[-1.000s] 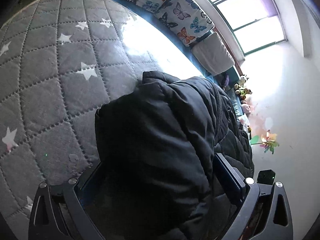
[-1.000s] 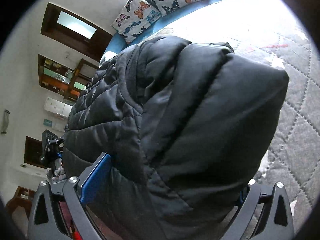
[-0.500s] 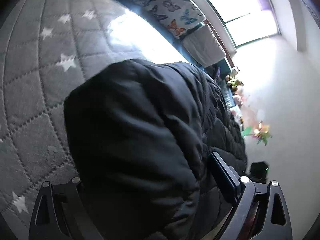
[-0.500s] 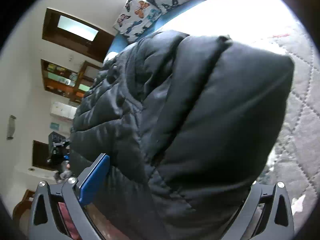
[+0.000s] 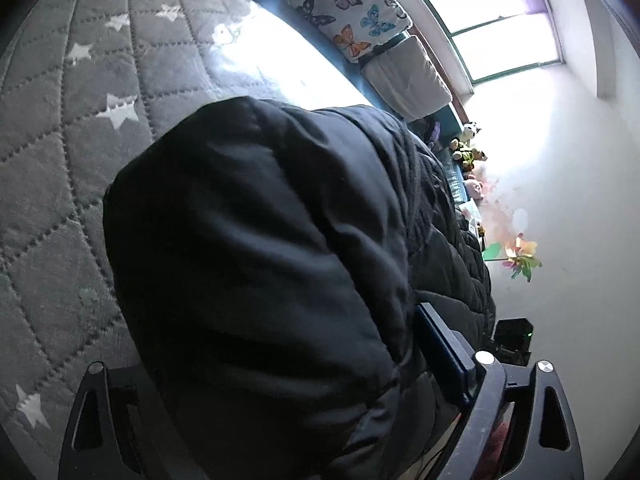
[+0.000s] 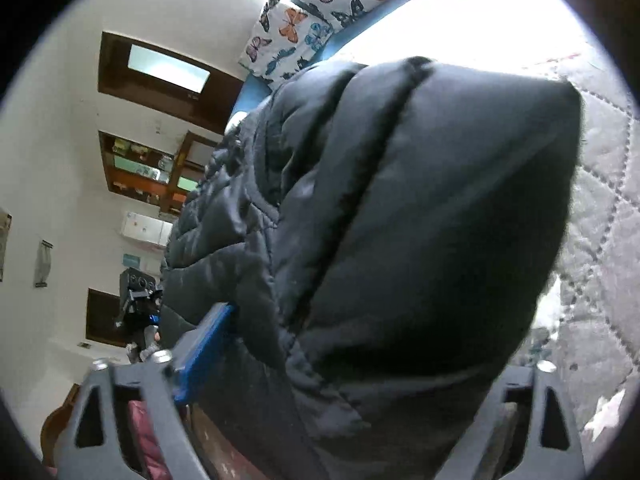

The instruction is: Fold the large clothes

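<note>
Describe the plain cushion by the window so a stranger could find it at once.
Start at the bright window above the grey star-quilted bed. Along the bed's far edge, under the sill, runs a row of cushions. The plain cushion is the whitish, unprinted one nearest the soft toys, right beside the butterfly-print cushions.

The black jacket [image 5: 260, 264] is puffy cloth, smooth and a little shiny. The grey blanket [image 5: 60, 152] is soft, fuzzy and stitched. The butterfly pillows [image 6: 316, 12] are matt cloth.
</note>
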`<action>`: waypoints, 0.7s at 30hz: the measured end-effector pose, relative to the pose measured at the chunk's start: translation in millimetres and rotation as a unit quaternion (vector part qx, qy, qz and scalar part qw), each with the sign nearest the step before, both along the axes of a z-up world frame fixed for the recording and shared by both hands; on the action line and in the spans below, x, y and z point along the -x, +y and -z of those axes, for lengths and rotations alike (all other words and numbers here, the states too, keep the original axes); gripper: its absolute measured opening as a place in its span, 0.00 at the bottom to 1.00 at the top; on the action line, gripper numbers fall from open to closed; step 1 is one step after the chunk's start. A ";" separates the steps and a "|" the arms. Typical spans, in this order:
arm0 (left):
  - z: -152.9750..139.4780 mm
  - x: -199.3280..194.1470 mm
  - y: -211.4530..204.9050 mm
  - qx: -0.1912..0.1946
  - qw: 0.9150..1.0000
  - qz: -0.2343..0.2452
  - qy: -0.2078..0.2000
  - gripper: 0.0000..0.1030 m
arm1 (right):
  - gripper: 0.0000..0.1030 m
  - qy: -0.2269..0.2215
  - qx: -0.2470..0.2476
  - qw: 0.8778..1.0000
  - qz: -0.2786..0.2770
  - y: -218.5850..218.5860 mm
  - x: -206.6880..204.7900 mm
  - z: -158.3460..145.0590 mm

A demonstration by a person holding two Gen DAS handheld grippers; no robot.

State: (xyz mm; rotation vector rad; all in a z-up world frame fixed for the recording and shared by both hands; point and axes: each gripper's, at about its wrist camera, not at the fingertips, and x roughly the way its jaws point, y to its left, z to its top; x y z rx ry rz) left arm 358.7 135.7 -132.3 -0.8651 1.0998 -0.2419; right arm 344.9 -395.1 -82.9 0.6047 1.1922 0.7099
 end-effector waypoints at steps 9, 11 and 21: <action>9.4 -12.1 1.1 0.013 1.000 0.012 0.014 0.95 | 0.82 0.004 -0.006 1.000 -0.011 -2.0 -7.6 8.2; 8.7 -14.9 0.2 0.014 1.000 0.013 0.017 0.95 | 0.86 0.012 -0.020 1.000 -0.007 -3.3 -10.2 13.9; -46.7 2.1 -29.9 -0.062 0.998 -0.001 -0.018 0.64 | 0.48 -0.038 -0.021 0.999 0.005 -5.6 12.9 -19.4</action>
